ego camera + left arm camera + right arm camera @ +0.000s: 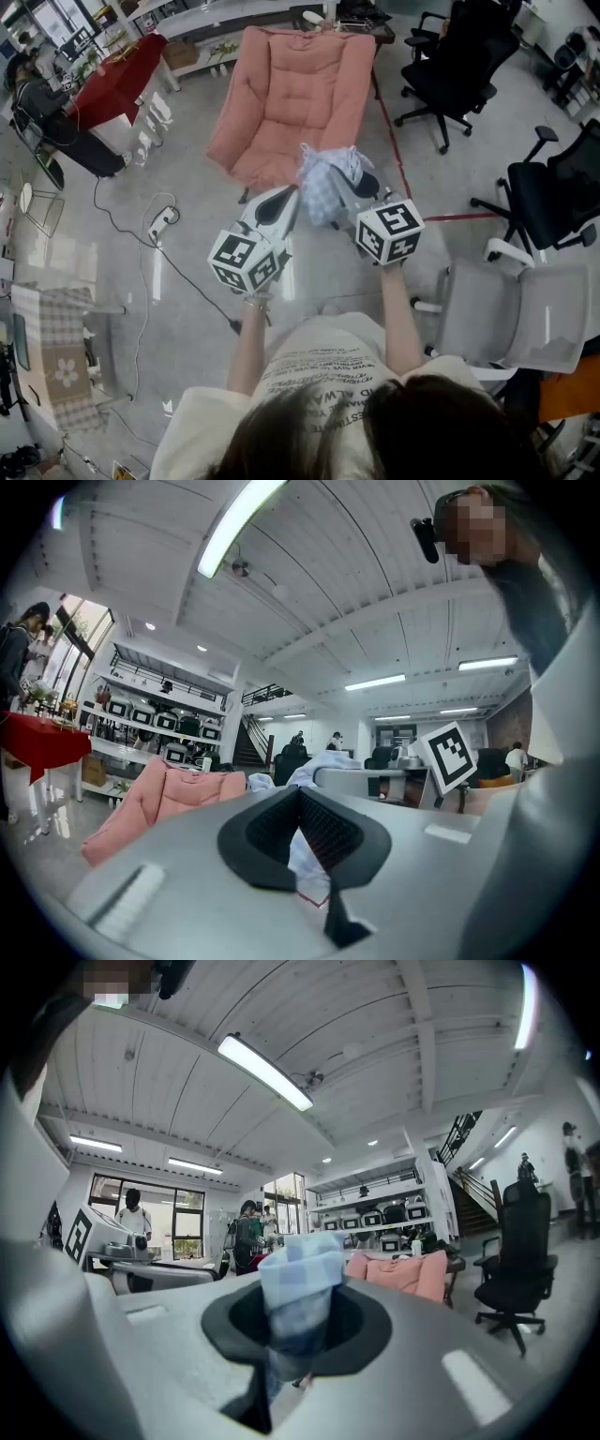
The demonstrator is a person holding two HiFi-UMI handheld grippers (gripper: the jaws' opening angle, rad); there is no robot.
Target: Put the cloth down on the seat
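Dark hair (412, 427) fills the bottom edge; above it, at centre, left gripper (292, 194) and right gripper (337, 185) each clamp the bunched pale-blue checked cloth (323, 173), overlapping the pink cushioned seat (291, 94) at its lower edge.

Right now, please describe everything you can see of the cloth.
The cloth is thin, soft fabric, checked pale blue and white, crumpled into a bunch. It is held between the two grippers: the left gripper pinches one side and the right gripper the other, with a fold standing up from its fingers. In the head view it appears over the front edge of the pink chair; whether it touches the seat I cannot tell.
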